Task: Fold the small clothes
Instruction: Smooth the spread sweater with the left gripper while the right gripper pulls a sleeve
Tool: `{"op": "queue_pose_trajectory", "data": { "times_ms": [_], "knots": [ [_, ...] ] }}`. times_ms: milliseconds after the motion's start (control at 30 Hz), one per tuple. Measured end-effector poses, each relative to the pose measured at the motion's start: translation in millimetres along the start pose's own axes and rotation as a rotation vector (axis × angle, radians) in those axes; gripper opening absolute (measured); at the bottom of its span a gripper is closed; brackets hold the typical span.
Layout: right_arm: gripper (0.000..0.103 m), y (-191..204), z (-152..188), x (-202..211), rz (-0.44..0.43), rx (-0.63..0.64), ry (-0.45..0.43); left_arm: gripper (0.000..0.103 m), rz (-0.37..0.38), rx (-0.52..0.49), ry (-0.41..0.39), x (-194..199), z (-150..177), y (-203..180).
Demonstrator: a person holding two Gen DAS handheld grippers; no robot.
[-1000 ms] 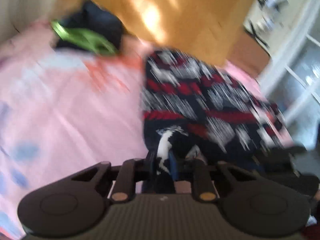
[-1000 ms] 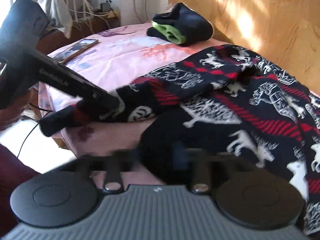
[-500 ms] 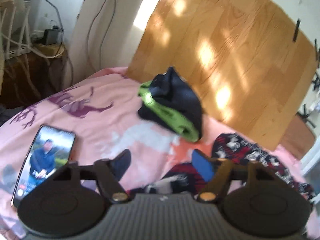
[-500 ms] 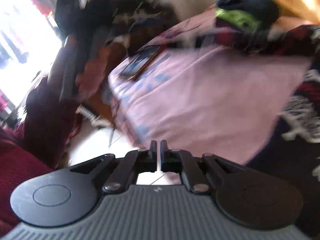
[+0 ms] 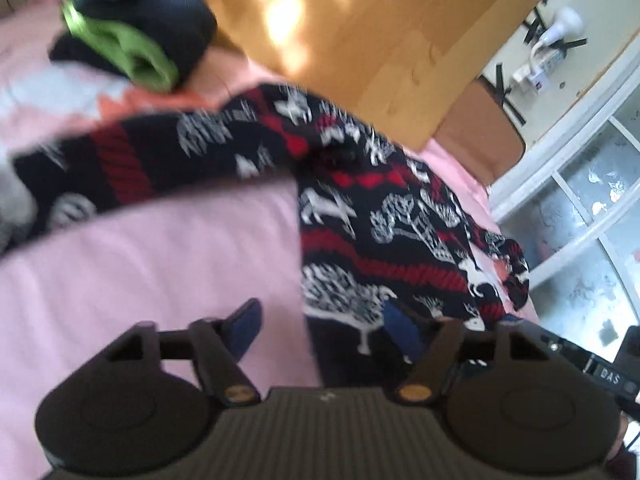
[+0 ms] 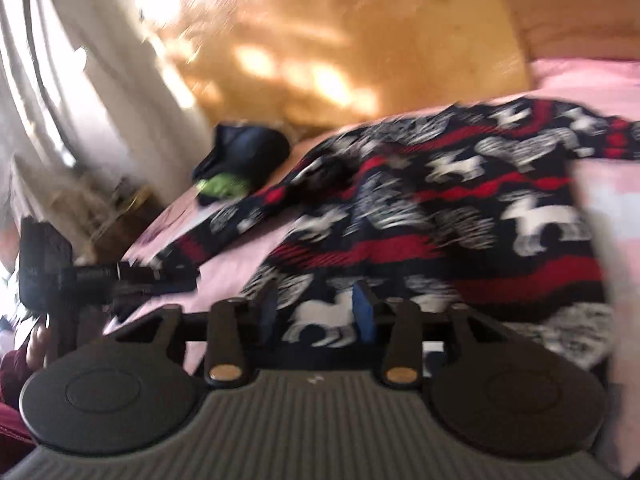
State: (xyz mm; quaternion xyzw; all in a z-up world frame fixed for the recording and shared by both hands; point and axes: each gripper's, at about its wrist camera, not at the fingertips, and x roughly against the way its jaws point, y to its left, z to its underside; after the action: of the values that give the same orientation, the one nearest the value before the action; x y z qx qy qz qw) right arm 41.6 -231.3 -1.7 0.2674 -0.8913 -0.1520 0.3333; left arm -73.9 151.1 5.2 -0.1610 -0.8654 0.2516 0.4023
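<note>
Two claws, neither gripping. Left claw: jaws closing, pads apart over the sweater's hem edge, not pressing it. Right claw: jaws opening, sweater pattern visible between the pads, no clamp. Patterned sweater lies spread on the pink bed, one sleeve stretched sideways. Folded dark-and-green garment sits near the wooden headboard.
</note>
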Motion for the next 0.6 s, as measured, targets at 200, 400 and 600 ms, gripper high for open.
{"op": "queue_pose_trajectory", "data": {
  "times_ms": [200,400,600],
  "knots": [
    [0.050,-7,5,44,0.067,-0.025,-0.086,0.048,-0.047,-0.099,0.063,-24,-1,-22],
    [0.051,-34,8,88,0.133,-0.083,-0.174,0.048,-0.066,-0.126,0.091,-28,-9,-26],
    [0.057,-57,15,107,0.183,-0.145,-0.228,0.010,-0.105,-0.150,0.106,-34,-12,-29]
  ]
}}
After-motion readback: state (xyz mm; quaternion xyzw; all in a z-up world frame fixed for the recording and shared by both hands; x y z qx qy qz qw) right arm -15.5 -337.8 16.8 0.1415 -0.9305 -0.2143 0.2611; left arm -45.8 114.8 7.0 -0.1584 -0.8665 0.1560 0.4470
